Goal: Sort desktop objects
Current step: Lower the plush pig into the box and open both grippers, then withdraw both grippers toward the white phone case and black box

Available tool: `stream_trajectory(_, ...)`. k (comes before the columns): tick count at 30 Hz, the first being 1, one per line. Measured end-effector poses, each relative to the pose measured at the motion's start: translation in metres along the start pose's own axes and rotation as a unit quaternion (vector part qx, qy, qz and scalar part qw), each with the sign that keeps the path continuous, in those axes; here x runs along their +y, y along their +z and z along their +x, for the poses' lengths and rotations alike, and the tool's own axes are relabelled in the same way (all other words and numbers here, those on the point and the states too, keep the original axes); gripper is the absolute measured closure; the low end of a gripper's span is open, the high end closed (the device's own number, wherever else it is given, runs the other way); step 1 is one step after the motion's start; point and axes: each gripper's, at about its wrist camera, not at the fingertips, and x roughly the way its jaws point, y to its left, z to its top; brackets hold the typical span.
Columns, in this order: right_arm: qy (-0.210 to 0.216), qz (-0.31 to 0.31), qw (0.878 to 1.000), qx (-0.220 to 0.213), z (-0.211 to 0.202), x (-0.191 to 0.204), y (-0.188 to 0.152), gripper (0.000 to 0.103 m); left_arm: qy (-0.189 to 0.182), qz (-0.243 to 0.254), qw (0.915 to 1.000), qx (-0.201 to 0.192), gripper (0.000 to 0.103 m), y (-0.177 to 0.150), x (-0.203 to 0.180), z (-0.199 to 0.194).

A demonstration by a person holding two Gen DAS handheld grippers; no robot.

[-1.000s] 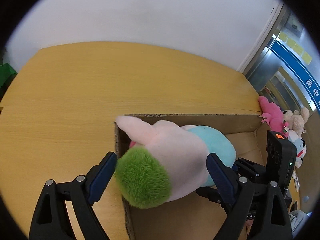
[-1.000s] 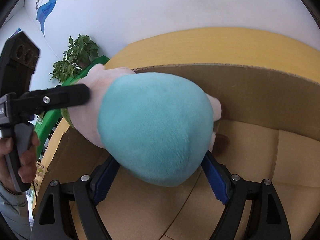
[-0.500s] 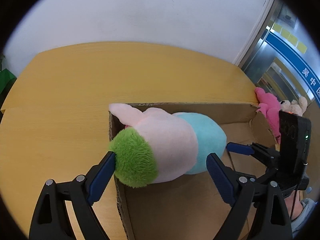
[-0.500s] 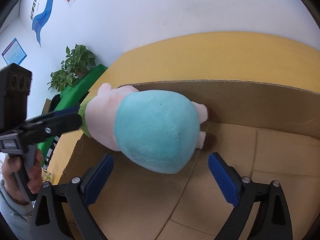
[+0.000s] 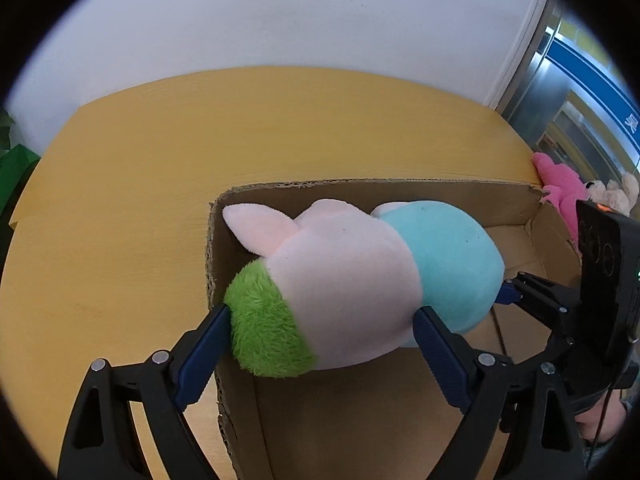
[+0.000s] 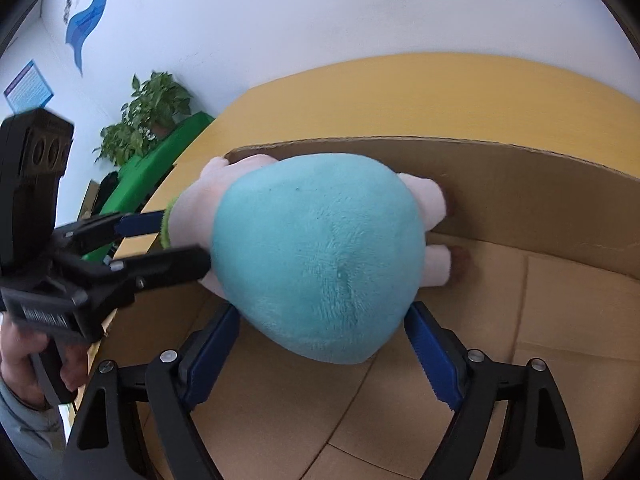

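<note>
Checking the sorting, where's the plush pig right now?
The plush pig is over the cardboard box's left end, between both grippers' jaws.

The left wrist view looks forward along the left claw (image 5: 320, 344) from the left end of the cardboard box (image 5: 360, 432), close above it, facing the desk (image 5: 120, 200) and white wall. The right wrist view looks along the right claw (image 6: 320, 348) from inside the box's right part, facing the far box wall. Both share the plush toy (image 5: 360, 276) at very close range, and each shows the other claw.
</note>
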Motion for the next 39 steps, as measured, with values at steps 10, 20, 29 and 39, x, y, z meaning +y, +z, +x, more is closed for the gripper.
stream_trajectory(10, -0.023, 0.012, 1.000, 0.004, -0.028, -0.007, -0.015, 0.017, 0.009, -0.001, 0.9985, -0.054, 0.011, -0.021, 0.003, -0.065)
stream_trajectory(20, -0.090, -0.038, 0.985, -0.145, -0.199, 0.042, -0.075, 0.000, 0.000, 0.050, 0.9779, -0.203, 0.010, -0.082, -0.044, -0.185)
stream_trajectory(29, -0.156, -0.124, 0.963, -0.181, -0.257, 0.107, -0.160, 0.015, 0.002, 0.066, 0.9628, -0.262, 0.008, -0.142, -0.110, -0.216)
stream_trajectory(39, -0.156, -0.091, 0.963, -0.200, -0.286, 0.104, -0.222, 0.000, -0.016, 0.084, 0.9593, -0.269, 0.008, -0.190, -0.159, -0.219)
